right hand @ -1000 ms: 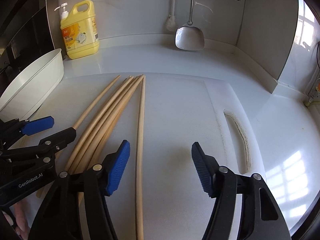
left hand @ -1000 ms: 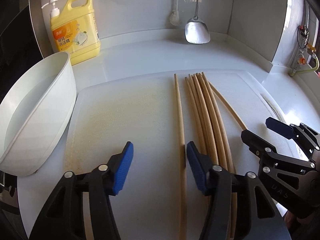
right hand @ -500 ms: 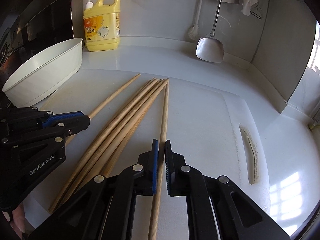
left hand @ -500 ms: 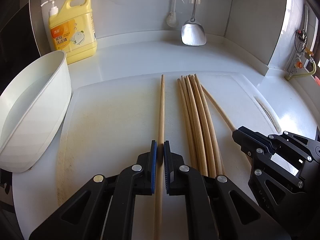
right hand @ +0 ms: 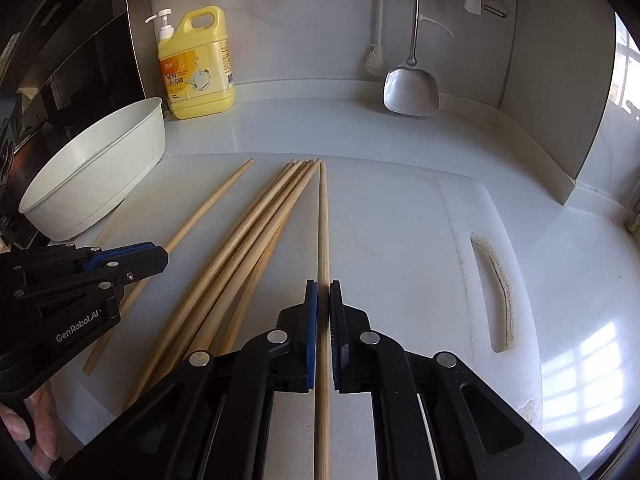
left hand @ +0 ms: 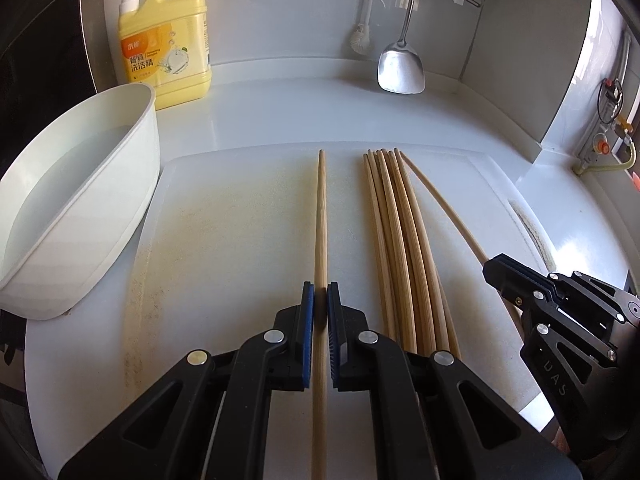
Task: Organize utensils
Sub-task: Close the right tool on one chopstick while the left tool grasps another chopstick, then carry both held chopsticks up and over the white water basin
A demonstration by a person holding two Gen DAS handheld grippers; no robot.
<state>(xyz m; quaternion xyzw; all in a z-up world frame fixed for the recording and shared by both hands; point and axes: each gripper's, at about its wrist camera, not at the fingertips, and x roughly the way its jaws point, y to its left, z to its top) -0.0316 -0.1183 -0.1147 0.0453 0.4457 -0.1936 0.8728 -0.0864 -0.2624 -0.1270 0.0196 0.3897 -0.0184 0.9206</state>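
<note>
Tongs of both hands, gaping a second ago, are now clamping 1 chopstick each, left tongs (left hand: 320, 300) gripping the left chopstick (left hand: 320, 216) and right tongs (right hand: 323, 298) the right chopstick (right hand: 323, 220), flanking the bundle (left hand: 400, 240) on the cutting board (left hand: 224, 216), readying sorting.

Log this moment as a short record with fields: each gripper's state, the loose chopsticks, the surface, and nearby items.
left gripper: shut on leftmost chopstick
right gripper: shut on rightmost chopstick
loose chopsticks: bundle lying between the two gripped ones, tips toward the back wall
surface: white cutting board, stained
white basin: left of the board
yellow detergent bottle: behind the basin
metal spatula: hanging at the back wall
</note>
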